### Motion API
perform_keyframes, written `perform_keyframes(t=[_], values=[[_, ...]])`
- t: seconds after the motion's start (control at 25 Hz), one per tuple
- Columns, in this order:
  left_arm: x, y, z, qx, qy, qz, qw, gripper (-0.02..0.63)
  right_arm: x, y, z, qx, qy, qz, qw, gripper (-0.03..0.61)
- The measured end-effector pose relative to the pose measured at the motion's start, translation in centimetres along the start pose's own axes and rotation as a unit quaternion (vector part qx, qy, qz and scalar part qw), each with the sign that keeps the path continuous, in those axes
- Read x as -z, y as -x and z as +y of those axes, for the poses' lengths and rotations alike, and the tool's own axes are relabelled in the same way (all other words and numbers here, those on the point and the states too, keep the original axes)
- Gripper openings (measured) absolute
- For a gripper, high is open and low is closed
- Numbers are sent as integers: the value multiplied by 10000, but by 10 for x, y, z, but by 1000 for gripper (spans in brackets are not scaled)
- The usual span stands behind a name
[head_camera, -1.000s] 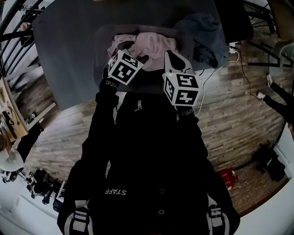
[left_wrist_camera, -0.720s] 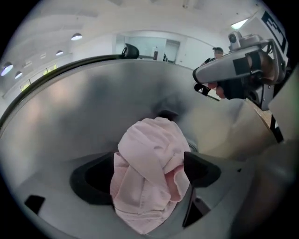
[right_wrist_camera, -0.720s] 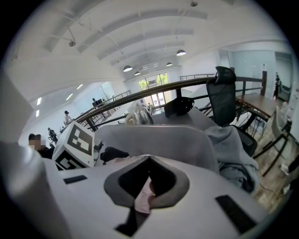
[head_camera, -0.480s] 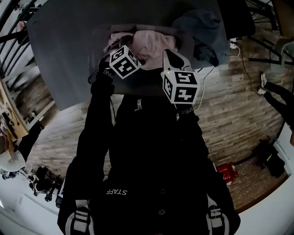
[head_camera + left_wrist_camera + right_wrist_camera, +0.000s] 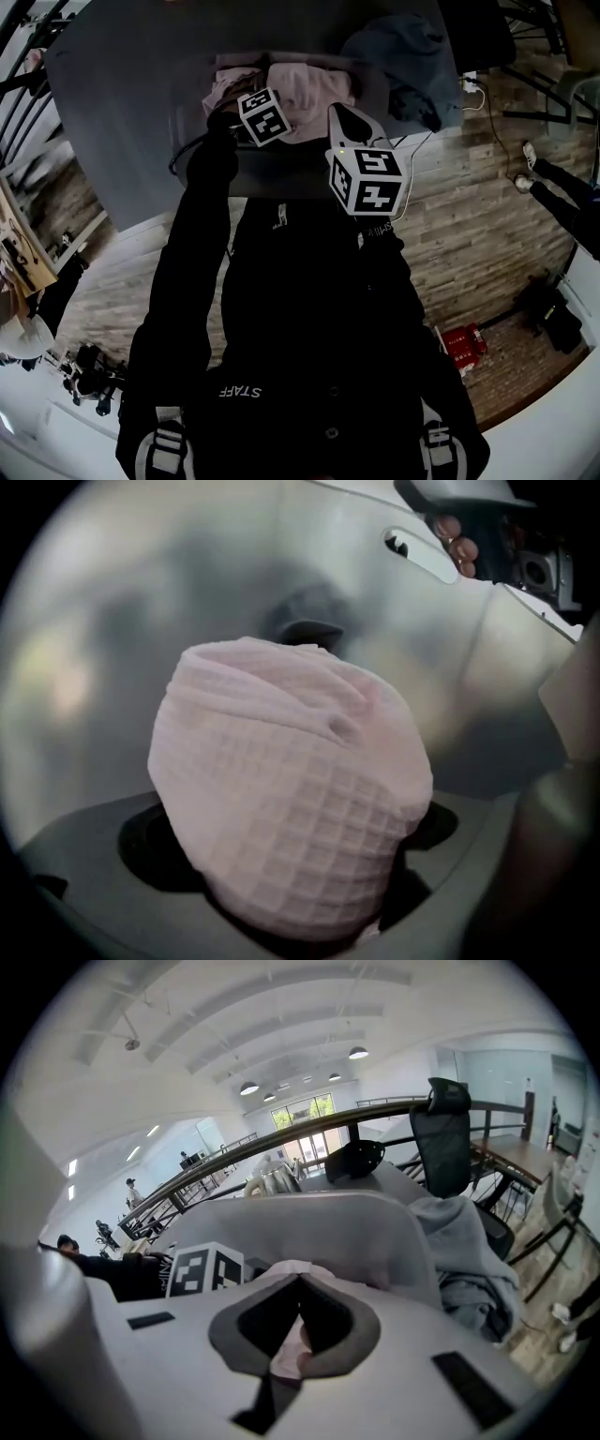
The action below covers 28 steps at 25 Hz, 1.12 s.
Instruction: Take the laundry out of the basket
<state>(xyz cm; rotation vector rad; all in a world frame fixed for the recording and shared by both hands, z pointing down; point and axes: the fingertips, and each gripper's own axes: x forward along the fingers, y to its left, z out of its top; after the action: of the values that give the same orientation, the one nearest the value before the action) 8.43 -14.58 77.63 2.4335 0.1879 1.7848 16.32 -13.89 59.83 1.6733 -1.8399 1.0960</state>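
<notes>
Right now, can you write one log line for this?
left gripper: jaws just opening, pink towel between | right gripper: jaws shut | basket: laundry inside

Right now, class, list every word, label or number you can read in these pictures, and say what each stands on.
"STAFF": white print on the person's black jacket.
White print on the wrist band: too small to read.
Marker cubes: black-and-white squares only, no words.
The two gripper views: no readable text.
</notes>
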Motion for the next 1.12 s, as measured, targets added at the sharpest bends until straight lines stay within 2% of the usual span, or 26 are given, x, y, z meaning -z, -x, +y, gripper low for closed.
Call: perform_keyframes(t=[0.36,0.44,0.64,0.72,0.92,1.12], values=[[2,-10,-2,390,-4,304,9988,571,2,7,-1,-19,-58,-71,10000,15],[1,-6,-3,408,1,322,9986,527,-1,9,-2,-23,-79,-98,9999,15],[-9,11,-3,228,104,205,9995,345,-6,19,-4,-21,-82,-231,9997,15],[-9,19,-4,140,212,156,9996,298,-8,23,-1,-23,-75,-284,9996,15],[-11,36,-12,-73,582,11,9983,247,-12,39,-2,-1,-126,-434,9990,15],[-18,71,-27,-211,924,-417,9946,239,-14,62,0,55,-156,-629,9979,15]])
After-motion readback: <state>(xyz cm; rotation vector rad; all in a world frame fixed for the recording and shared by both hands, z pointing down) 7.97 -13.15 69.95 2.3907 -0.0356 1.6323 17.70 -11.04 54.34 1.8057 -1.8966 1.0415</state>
